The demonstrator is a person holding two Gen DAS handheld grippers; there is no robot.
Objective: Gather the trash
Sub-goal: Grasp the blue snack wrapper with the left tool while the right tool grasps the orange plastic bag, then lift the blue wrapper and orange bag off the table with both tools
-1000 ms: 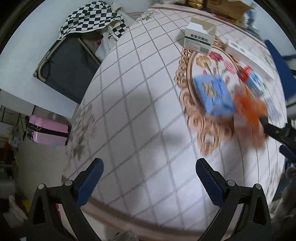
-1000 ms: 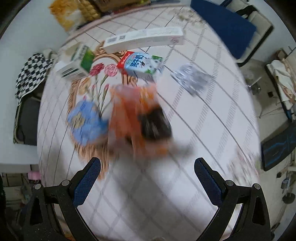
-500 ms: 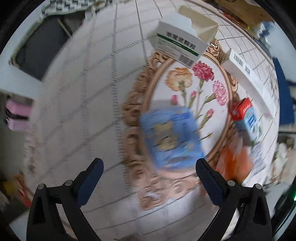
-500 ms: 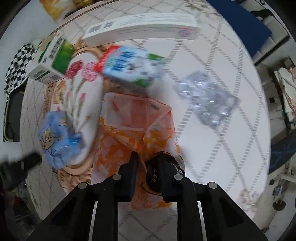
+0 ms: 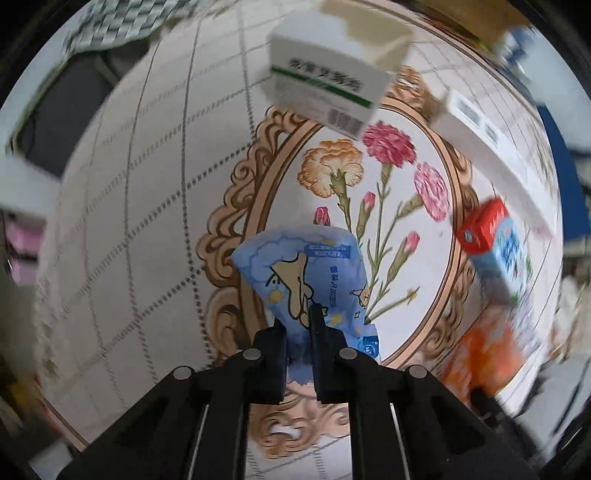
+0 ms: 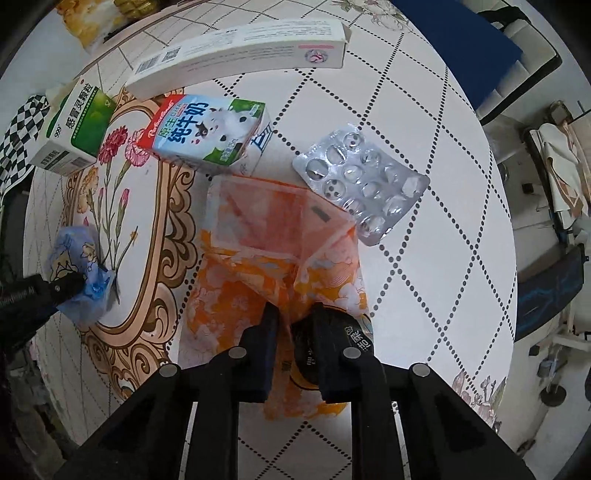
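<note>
My left gripper (image 5: 297, 321) is shut on a crumpled blue wrapper (image 5: 310, 269) over the flower print of the round table; the wrapper also shows in the right wrist view (image 6: 79, 266). My right gripper (image 6: 291, 317) is shut on the edge of an orange plastic bag (image 6: 266, 258) that lies open on the table. A milk carton (image 6: 207, 129), a green and white medicine box (image 6: 74, 129), a long white box (image 6: 240, 55) and an empty pill blister (image 6: 362, 184) lie around the bag.
The round table (image 6: 443, 295) has a tiled cloth with a gold-framed flower print (image 5: 369, 177). A blue chair (image 6: 454, 44) stands beyond the far edge. A checked cloth (image 5: 110, 22) lies on a dark case past the left edge.
My left gripper moved in over the flower print and shut on the blue wrapper. My right gripper, open a second ago, has shut on the orange bag and stays there.
</note>
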